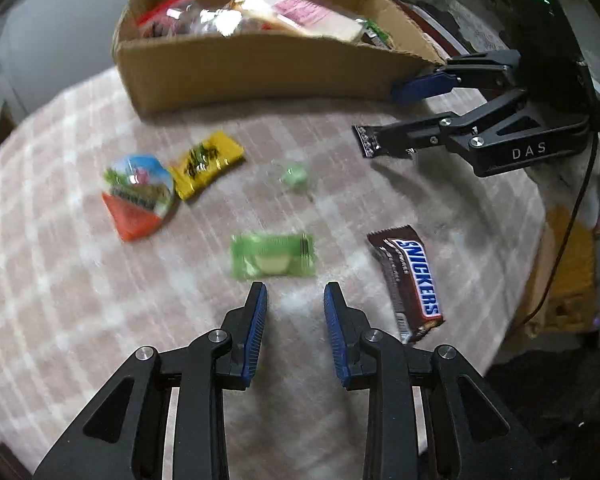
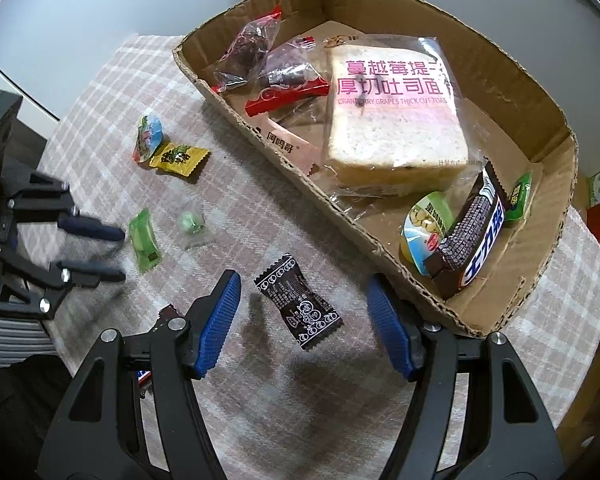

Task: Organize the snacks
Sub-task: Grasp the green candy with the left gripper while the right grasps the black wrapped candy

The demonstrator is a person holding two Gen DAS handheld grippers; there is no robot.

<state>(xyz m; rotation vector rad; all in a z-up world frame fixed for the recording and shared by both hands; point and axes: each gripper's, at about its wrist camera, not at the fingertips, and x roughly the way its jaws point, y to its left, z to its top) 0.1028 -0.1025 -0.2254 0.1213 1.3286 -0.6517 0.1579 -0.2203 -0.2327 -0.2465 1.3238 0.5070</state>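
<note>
The Snickers bar [image 1: 410,280] lies on the checked surface [image 1: 100,300], just right of the left gripper [image 1: 296,292], whose jaws are apart and empty. A black candy [image 2: 298,306] lies between the right gripper's [image 2: 304,284] wide-apart jaws. Just beyond is the cardboard box [image 2: 508,92], holding bread [image 2: 396,112] marked "CRANBERRY GRAPES THICK CUT".
</note>
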